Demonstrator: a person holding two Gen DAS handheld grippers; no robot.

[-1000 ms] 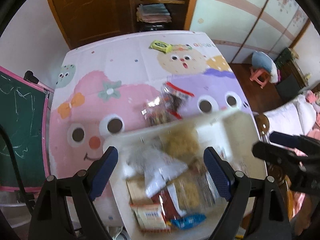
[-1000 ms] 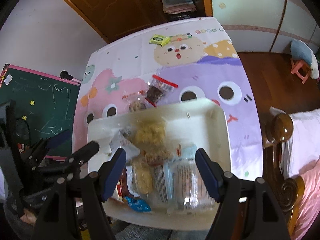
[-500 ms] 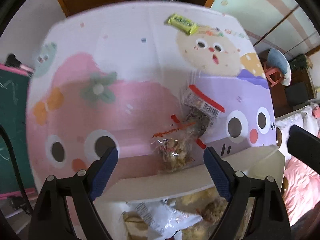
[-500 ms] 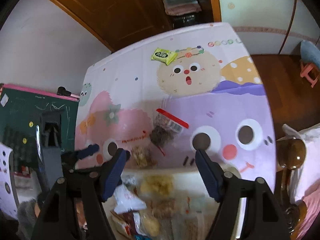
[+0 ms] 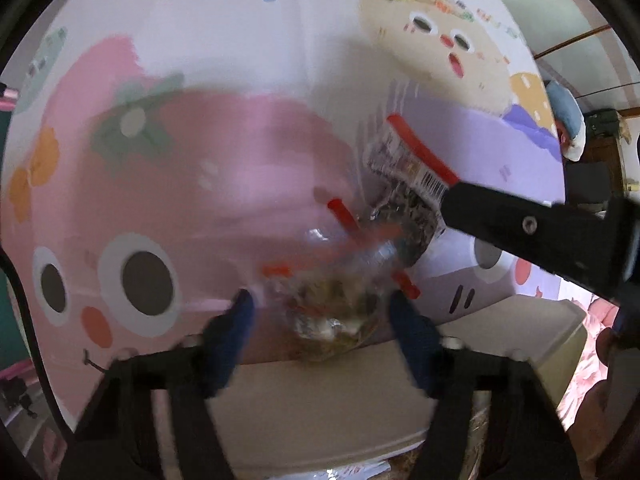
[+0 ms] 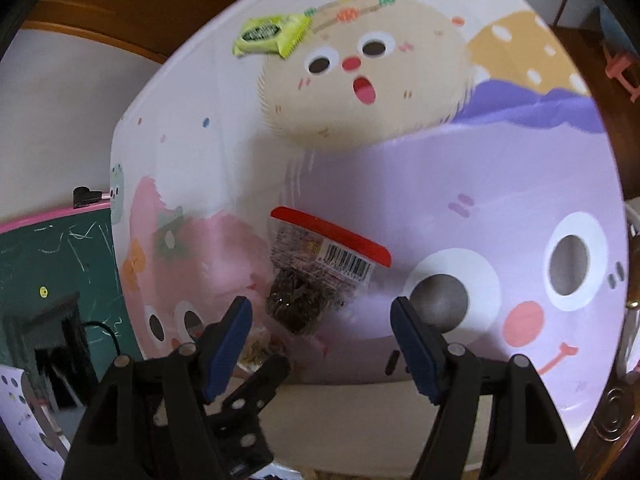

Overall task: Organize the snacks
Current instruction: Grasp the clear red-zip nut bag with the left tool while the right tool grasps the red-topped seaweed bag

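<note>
Snacks — my left gripper (image 5: pixel 320 312) closes around a blurred clear bag (image 5: pixel 332 312); my right gripper (image 6: pixel 322 320) gapes empty, dark red-topped bag (image 6: pixel 308 280) at twelve o'clock.

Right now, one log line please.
left gripper: closing around clear snack bag | right gripper: open over dark snack bag | bin: near edge

place: home, child's room | cues: cartoon tablecloth (image 6: pixel 460 184); chalkboard (image 6: pixel 52 264); wooden door (image 6: pixel 120 4)
</note>
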